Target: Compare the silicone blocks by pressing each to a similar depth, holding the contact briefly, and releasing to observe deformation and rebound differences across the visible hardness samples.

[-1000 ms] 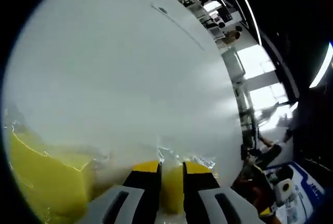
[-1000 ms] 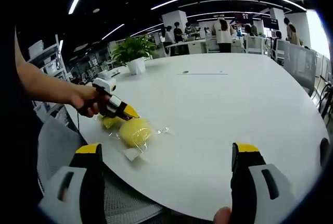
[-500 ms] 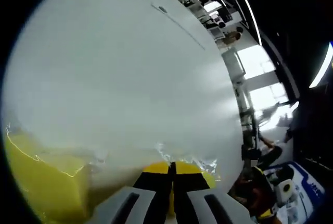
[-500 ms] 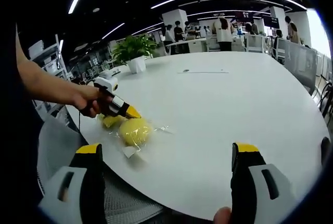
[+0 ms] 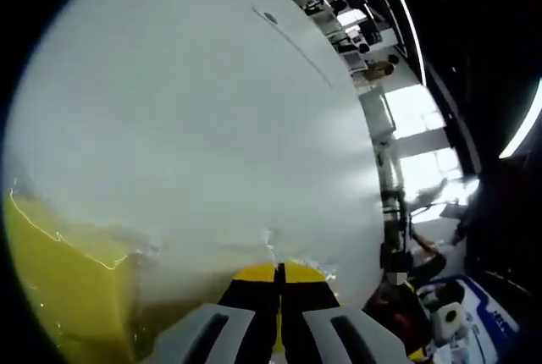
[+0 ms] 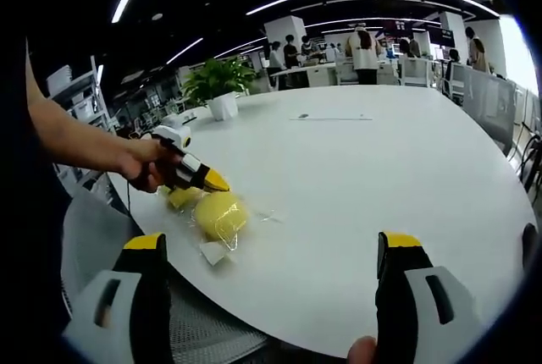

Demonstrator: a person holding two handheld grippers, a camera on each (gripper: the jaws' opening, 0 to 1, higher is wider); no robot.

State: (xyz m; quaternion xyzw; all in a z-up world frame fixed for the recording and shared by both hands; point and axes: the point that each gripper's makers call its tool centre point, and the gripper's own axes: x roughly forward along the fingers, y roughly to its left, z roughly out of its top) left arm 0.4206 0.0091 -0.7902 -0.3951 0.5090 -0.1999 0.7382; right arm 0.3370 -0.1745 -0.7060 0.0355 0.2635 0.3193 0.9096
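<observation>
White table (image 6: 364, 203) fills the space ahead of both sets of jaws, broad and round-edged, with a potted plant (image 6: 216, 85) at its far side. Near its close edge, ahead and left of the right gripper (image 6: 269, 284), lie the yellow silicone blocks: a rounded one wrapped in clear film (image 6: 220, 215) and a smaller one (image 6: 180, 198) just behind it. In the left gripper view a large yellow block (image 5: 59, 288) sits to the left of the jaws, film glinting on its edge.

The left gripper (image 6: 207, 182) has its jaws clenched together, yellow tips meeting, poised at the smaller block beside the wrapped one; whether anything thin is pinched between them cannot be told. A hand (image 6: 144, 163) holds it with the forearm reaching in from the left, tool angled down toward the table.

The right gripper hangs back from the blocks with jaws released wide.

To press well, the closed tips should likely go down squarely on one block's top, to the same depth as on the others, pause, then lift straight off.
</observation>
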